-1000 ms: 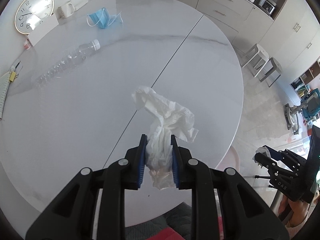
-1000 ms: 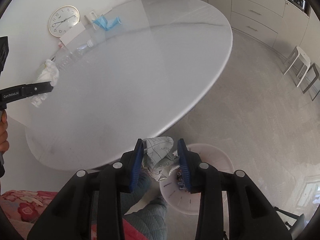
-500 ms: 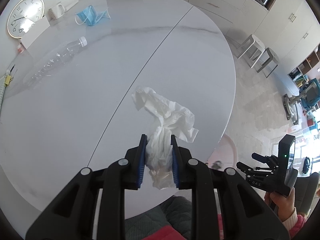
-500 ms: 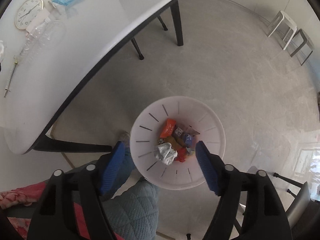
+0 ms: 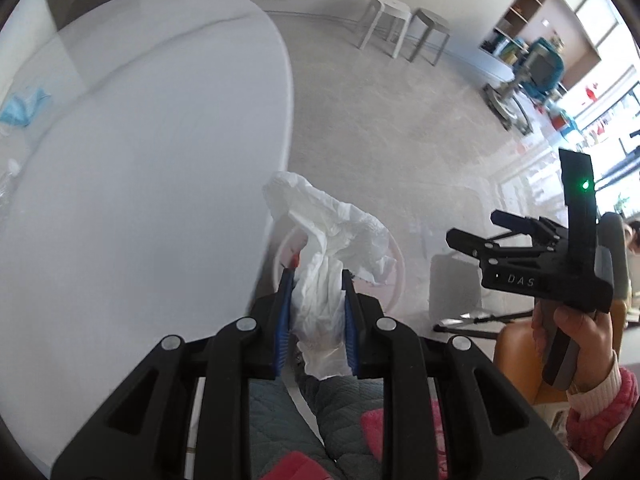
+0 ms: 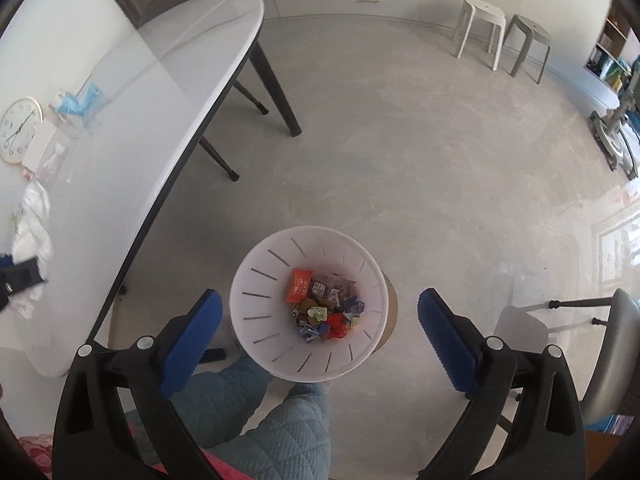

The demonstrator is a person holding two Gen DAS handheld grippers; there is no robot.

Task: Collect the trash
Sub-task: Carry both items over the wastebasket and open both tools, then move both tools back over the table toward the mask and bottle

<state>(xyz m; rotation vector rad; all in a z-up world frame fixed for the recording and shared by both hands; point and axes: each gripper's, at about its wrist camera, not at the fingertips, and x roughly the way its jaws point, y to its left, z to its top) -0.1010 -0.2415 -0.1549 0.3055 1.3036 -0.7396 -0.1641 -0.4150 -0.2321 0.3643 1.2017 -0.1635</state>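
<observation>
Left gripper point(image 5: 316, 300) clamped a crumpled white tissue point(image 5: 328, 240) past the table point(image 5: 140, 140) edge. Right gripper point(image 6: 320, 320) hung over the bin point(image 6: 256, 280), jaws opening, nothing between them; wrappers point(image 6: 324, 308) at 12 o'clock.

one round white table point(image 6: 132, 92). one pale slotted bin point(image 6: 256, 320) on the floor, holding a heap of small wrappers too jumbled to count, one of them orange point(image 6: 298, 285). one crumpled white tissue point(image 5: 328, 248). one blue face mask point(image 6: 80, 100), one wall clock point(image 6: 18, 130) lying flat, one clear plastic bottle point(image 6: 54, 160). two stools point(image 6: 504, 32), one white, one grey. two grippers, one per hand.
</observation>
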